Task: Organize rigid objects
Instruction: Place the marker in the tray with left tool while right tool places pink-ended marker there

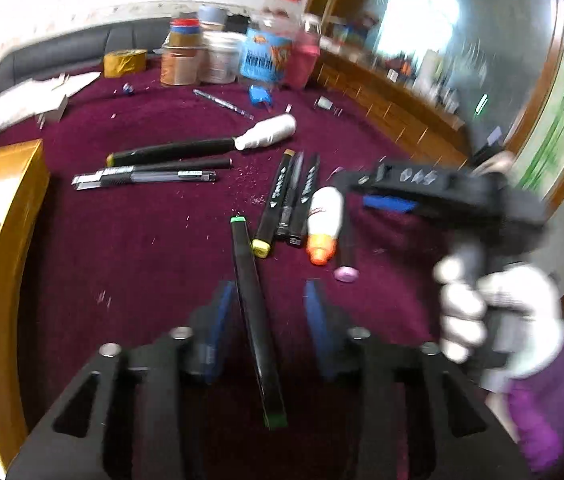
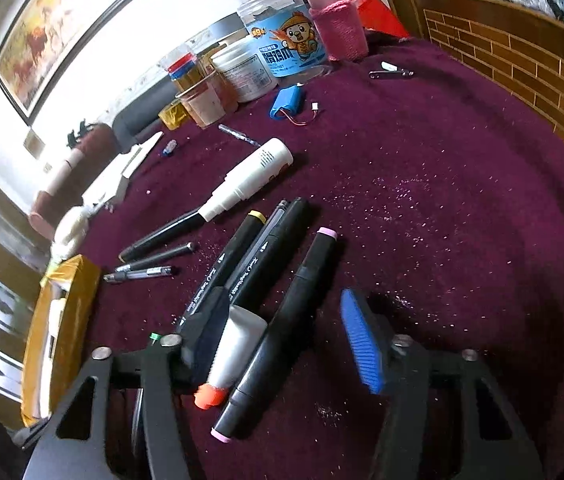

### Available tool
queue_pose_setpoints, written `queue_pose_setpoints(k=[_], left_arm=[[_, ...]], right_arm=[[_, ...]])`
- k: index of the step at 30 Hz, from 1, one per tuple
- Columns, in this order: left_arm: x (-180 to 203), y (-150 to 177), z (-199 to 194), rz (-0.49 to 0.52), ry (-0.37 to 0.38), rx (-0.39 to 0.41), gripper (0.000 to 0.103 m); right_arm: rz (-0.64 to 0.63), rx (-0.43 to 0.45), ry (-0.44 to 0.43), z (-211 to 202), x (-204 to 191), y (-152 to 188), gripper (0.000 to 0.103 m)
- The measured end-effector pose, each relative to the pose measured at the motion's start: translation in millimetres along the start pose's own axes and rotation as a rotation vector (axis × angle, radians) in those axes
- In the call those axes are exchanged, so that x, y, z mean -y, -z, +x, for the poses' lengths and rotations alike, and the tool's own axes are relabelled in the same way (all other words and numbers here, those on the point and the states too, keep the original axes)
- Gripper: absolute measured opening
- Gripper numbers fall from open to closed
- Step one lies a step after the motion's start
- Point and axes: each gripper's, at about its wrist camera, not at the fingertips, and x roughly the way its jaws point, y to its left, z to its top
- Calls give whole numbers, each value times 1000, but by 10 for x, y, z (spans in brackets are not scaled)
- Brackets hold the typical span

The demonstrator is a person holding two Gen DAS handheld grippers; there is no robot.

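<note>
The green-capped marker (image 1: 256, 320) lies between the pads of my left gripper (image 1: 270, 312), its long axis running nearly straight away from me, green tip at the far end, the other green end close by the gripper's body. It leans against the left pad; the right pad stands clear of it, so I judge this grip released, not clenched. To its right and a little farther off is the row I am building: the yellow-capped marker (image 1: 278, 204), two more dark pens beside it, the white tube with the orange cap (image 1: 323, 224) and the pink-capped marker (image 1: 346, 268), all lying roughly parallel on the purple cloth (image 1: 142, 240).

My right gripper (image 2: 282, 344) hovers over the tube and pink-capped marker, both between its jaws with a gap to the blue pad (image 2: 361, 348); I count it open. My left hand is the nearer one to the green marker. Both grippers tilt down toward the cloth; my gloved right hand (image 1: 493, 312) holds its handle at the right.
</note>
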Motion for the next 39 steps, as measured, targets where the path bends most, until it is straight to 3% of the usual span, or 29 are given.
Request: queue_pose_setpoints(k=[2,3,5,9,11,13,15,22,27,33,39], left_arm=[[40,-24,297,18,-29,-99,35],[54,-59,268,28,-35,-73,30],[14,-51,288,21,-14,-96,16],[-194,14,192,-77,56,-75,13],[-274,49,96,-108,72,-52,12],[-334,67,-14,-138,98,-24,12],[-396,84,-145,-169,127,7,12],[-590,145,-778,-228,230,180,12],[-874,220,-1287,-271,250,304,12],[-1436,447,-1913,-323,177,391,12],[-2137,578,-2150,-394,-1,348,12]], right_arm=[[-11,-4,34,0,-36,-4,34],[-18,-7,46,9,-58,-5,31],[-41,-8,78,24,-110,-14,28],[-89,-66,197,177,-185,-7,28],[-129,-40,223,203,-240,29,28],[-151,-31,238,214,-274,63,18],[-132,-38,191,194,-248,75,13],[-41,-1,2,-246,-130,124,13],[-61,1,-153,-486,-402,176,13],[-156,-33,-316,-529,-1093,277,13],[-242,-127,-434,-263,-1905,397,13]])
